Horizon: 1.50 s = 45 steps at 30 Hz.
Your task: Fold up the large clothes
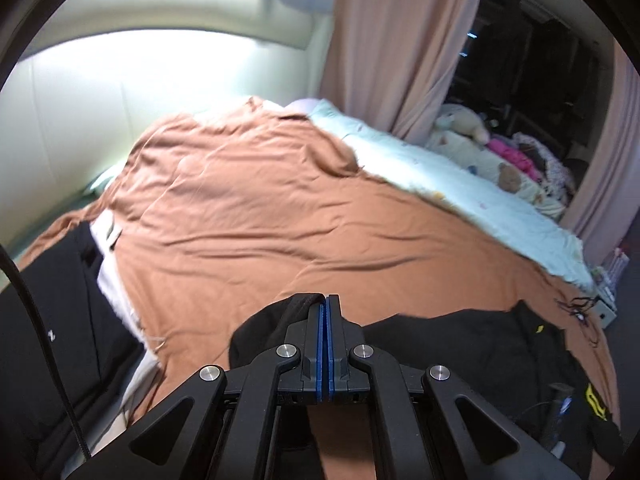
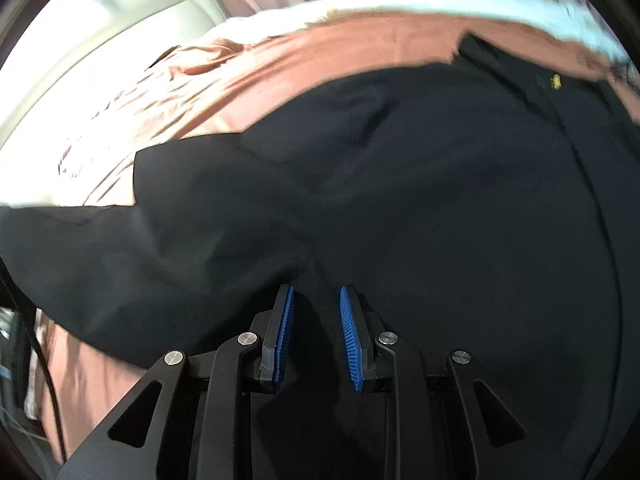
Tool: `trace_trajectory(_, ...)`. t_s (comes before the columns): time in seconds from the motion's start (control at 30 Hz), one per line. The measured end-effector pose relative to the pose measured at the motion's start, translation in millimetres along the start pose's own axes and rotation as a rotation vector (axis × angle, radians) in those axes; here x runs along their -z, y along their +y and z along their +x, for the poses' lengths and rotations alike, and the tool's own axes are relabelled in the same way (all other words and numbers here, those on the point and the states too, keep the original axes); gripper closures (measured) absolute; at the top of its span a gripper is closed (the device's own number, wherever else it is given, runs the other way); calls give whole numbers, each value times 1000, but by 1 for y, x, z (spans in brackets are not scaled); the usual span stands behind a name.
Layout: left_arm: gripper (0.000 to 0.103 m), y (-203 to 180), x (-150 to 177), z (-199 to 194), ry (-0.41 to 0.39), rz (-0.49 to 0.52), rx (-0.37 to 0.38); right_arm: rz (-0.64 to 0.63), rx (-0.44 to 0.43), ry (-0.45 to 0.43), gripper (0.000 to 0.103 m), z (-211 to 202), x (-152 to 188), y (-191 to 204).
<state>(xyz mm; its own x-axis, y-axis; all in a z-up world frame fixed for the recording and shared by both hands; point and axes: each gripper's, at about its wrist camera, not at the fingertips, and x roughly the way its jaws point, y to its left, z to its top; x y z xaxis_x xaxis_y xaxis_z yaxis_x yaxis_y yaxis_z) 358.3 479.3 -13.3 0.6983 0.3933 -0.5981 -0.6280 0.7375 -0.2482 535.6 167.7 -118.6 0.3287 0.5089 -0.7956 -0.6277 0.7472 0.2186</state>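
Note:
A large black garment [image 1: 460,344] with a small yellow mark lies on the orange bed sheet [image 1: 260,208]. In the left wrist view, one fold of it rises to the tips of my left gripper [image 1: 326,298], whose blue pads are pressed together on that black cloth. In the right wrist view the same black garment [image 2: 400,180] fills most of the picture, spread under my right gripper [image 2: 317,290]. Its blue pads [image 2: 285,332] stand apart just above the cloth, and nothing shows pinched between them.
A pale blue quilt [image 1: 440,176] lies along the bed's far side, with a pink curtain [image 1: 400,40] and stuffed toys [image 1: 464,120] behind it. Another black garment [image 1: 48,320] and a white cloth [image 1: 108,272] lie at the left. A dark cable [image 1: 40,340] hangs near the left edge.

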Motion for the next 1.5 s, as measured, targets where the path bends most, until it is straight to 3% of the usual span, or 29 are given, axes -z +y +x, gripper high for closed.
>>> trace_trajectory(0.07, 102, -18, -8, -12, -19, 31, 31, 23, 2, 20, 82, -7, -4, -3)
trace_trajectory(0.3, 102, -104, -31, -41, -58, 124, 154, 37, 32, -56, 81, -72, -9, -26)
trace_trajectory(0.33, 102, -117, -31, -44, -62, 138, 175, 40, 42, -69, 77, -82, -8, -31)
trace_trajectory(0.4, 102, -146, -32, -50, -66, 166, 224, 49, 59, -96, 60, -100, -6, -42)
trace_trajectory(0.43, 102, -159, -31, -52, -66, 175, 248, 56, 73, -114, 46, -108, -5, -48)
trace_trajectory(0.47, 102, -172, -30, -54, -63, 184, 272, 56, 80, -131, 43, -115, -3, -53)
trace_trajectory(0.93, 102, -363, 26, -57, 26, 381, 543, 212, 222, -211, 42, -175, 36, -148)
trace_trajectory(1.23, 101, -448, 86, -38, 146, 465, 671, 339, 267, -226, 42, -218, 75, -187)
trace_trajectory(1.27, 96, -455, 96, -33, 180, 482, 664, 353, 266, -224, 42, -221, 81, -190)
trace_trajectory(1.3, 76, -460, 99, -25, 215, 498, 666, 365, 264, -222, 42, -226, 83, -193)
trace_trajectory(1.33, 37, -467, 108, -20, 263, 514, 679, 380, 262, -220, 42, -226, 86, -195)
trace_trajectory(1.4, 1, -466, 123, -14, 312, 533, 691, 396, 256, -221, 42, -234, 88, -197)
trace_trajectory(1.5, 0, -444, 130, -16, 291, 555, 659, 401, 245, -225, 42, -236, 87, -191)
